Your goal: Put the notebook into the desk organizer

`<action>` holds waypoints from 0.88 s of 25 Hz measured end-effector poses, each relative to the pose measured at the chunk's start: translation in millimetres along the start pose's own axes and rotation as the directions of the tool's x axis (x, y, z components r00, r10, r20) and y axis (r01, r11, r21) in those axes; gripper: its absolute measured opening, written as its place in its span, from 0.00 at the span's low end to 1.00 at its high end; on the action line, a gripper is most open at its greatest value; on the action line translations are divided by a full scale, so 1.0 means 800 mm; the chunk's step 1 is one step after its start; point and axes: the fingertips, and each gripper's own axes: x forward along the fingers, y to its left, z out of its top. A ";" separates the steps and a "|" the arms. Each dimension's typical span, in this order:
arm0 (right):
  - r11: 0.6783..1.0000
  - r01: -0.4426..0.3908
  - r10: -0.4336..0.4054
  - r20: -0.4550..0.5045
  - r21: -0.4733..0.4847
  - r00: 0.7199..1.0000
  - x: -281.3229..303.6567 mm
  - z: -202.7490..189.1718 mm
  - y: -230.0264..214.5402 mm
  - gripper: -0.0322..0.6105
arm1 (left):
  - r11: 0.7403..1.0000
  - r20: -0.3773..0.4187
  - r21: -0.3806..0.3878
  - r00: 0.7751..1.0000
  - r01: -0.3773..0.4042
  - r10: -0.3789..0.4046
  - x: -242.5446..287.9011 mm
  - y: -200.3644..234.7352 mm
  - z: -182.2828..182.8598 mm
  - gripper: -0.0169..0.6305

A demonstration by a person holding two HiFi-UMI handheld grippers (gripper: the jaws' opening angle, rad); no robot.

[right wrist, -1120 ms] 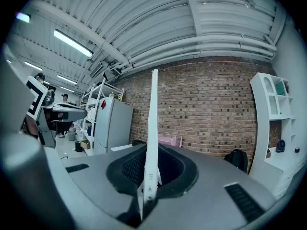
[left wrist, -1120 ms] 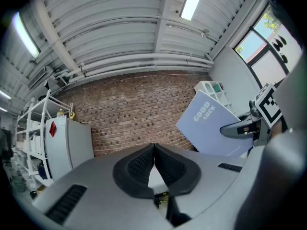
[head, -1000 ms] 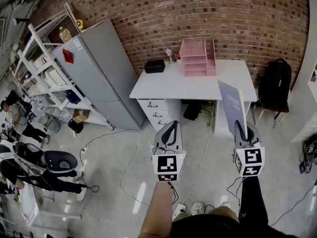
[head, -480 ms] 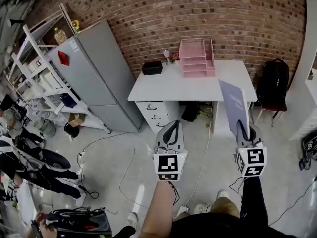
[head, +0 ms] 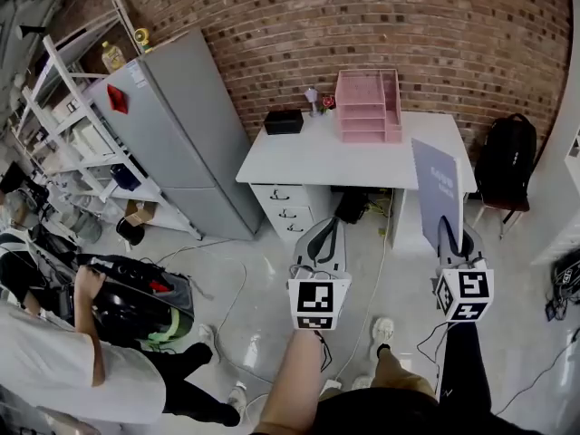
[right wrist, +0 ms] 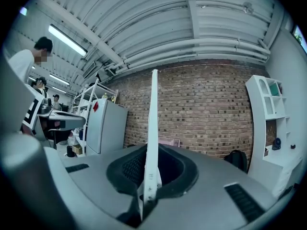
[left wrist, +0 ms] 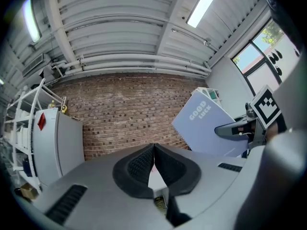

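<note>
A pale blue notebook [head: 437,193] with "GOOD LUCK" on its cover stands upright in my right gripper [head: 450,243], which is shut on its lower edge. The right gripper view shows the notebook [right wrist: 152,128] edge-on between the pads. The left gripper view shows its cover [left wrist: 211,123] at the right. My left gripper [head: 324,238] is shut with nothing in it, its pads [left wrist: 165,164] touching. Both grippers hang over the floor, short of the desk. The pink desk organizer [head: 366,105] stands at the back of the white desk [head: 299,157], against the brick wall.
A black box [head: 284,121] and a small lamp sit left of the organizer. A grey cabinet [head: 177,125] and white shelving [head: 63,125] stand at the left. A black backpack [head: 507,157] rests on a chair right of the desk. A person [head: 54,370] bends over a black bag at lower left. Cables [head: 227,279] cross the floor.
A person with a black bag has come into view at the lower left. Both grippers and the notebook have shifted slightly right; the grip is the same.
</note>
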 end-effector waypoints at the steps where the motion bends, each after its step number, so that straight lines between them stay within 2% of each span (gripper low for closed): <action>1: 1.000 -0.002 0.002 0.004 0.003 1.000 0.005 -0.001 0.000 0.12 | 1.000 0.001 0.001 1.000 0.001 -0.001 0.004 0.000 -0.002 0.05; 12: 0.999 -0.019 0.018 0.015 0.046 1.000 0.084 -0.016 -0.027 0.12 | 1.000 -0.007 0.009 1.000 0.003 -0.003 0.073 0.017 -0.017 0.05; 22: 0.998 -0.023 0.022 0.020 0.060 1.000 0.186 -0.021 -0.080 0.12 | 1.000 -0.008 0.014 1.000 0.014 -0.013 0.190 0.033 -0.022 0.05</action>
